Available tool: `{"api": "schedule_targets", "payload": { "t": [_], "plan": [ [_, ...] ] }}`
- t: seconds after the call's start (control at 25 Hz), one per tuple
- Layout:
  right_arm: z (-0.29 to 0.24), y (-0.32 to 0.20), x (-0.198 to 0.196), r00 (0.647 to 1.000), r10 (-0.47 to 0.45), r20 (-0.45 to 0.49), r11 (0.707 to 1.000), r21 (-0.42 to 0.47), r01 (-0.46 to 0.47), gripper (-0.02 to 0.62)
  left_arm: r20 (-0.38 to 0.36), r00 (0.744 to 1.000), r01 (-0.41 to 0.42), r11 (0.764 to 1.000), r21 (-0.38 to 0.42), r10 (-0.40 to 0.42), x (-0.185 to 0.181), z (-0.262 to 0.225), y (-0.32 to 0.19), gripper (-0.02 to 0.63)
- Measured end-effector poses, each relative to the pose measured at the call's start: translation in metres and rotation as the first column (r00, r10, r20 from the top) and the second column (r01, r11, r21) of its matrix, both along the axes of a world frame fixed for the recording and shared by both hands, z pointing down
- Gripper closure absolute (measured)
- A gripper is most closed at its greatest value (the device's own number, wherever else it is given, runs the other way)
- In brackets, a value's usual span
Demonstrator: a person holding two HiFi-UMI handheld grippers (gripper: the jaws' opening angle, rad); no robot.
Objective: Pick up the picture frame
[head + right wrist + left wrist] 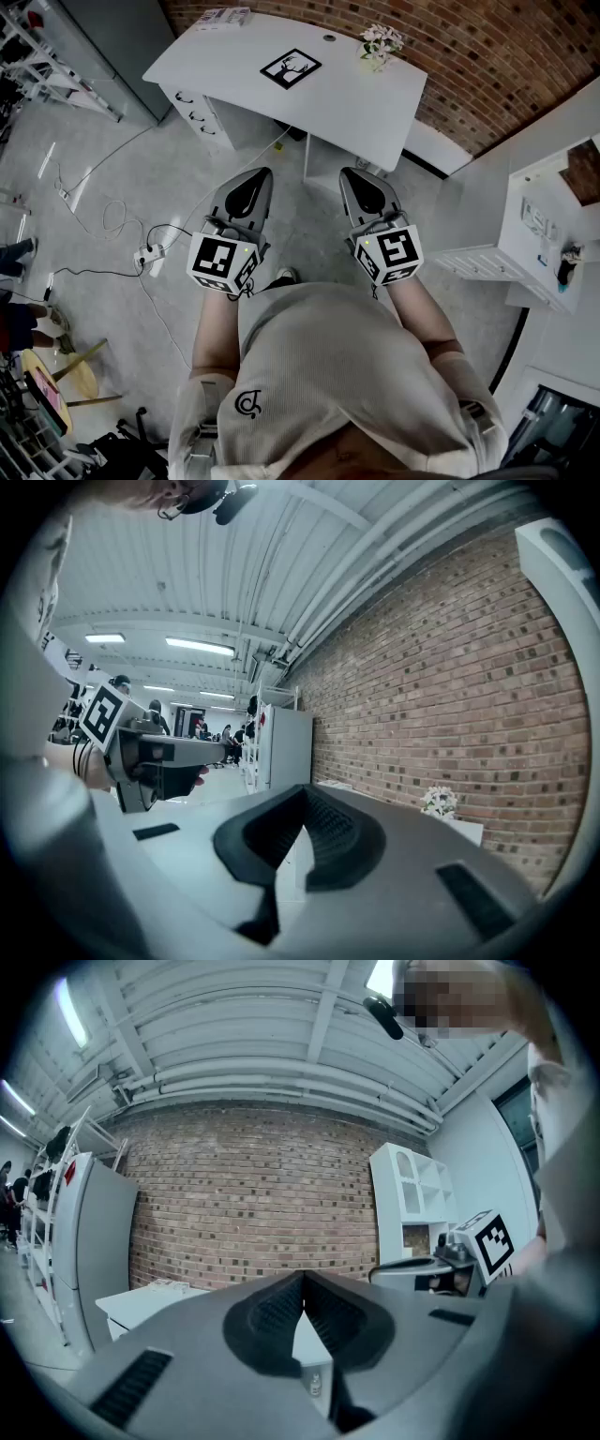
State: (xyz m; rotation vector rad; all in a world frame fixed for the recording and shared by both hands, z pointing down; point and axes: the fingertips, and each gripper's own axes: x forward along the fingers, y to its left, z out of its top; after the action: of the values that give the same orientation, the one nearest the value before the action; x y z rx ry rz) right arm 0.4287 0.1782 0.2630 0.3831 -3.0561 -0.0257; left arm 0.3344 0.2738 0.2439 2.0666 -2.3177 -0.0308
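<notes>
A black picture frame (291, 68) with a white deer design lies flat on the white desk (347, 103) ahead of me. My left gripper (260, 172) and right gripper (350, 172) are held level side by side in front of my body, well short of the desk. Both are shut with nothing between the jaws. In the left gripper view the left gripper (304, 1277) has its jaws meeting at a point, with the desk edge (141, 1302) behind. The right gripper (305, 791) looks the same in its own view.
A small pot of white flowers (380, 44) stands at the desk's far right corner, papers (223, 16) at its far left. Desk drawers (192, 108) face left. Cables and a power strip (148, 254) lie on the floor. White shelving (548, 239) stands on the right.
</notes>
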Motion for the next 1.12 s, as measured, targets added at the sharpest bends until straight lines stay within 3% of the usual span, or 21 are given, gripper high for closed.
{"api": "schedule_targets", "payload": {
  "t": [0.6, 0.88, 1.12],
  "plan": [
    [0.027, 0.004, -0.028, 0.999, 0.012, -0.034, 0.998, -0.061, -0.014, 0.589, -0.043, 0.999, -0.019, 1.000, -0.025, 0.018, -0.025, 0.025, 0.005, 0.594],
    [0.045, 0.009, -0.080, 0.997, 0.054, -0.052, 0.993, -0.103, -0.060, 0.588, -0.050, 0.999, -0.019, 0.998, -0.052, 0.016, -0.076, 0.042, 0.025, 0.594],
    [0.055, 0.012, -0.125, 0.995, 0.036, -0.088, 0.994, -0.103, -0.045, 0.588, -0.079, 0.997, 0.022, 0.997, -0.077, -0.028, -0.119, 0.055, 0.040, 0.594]
  ]
}}
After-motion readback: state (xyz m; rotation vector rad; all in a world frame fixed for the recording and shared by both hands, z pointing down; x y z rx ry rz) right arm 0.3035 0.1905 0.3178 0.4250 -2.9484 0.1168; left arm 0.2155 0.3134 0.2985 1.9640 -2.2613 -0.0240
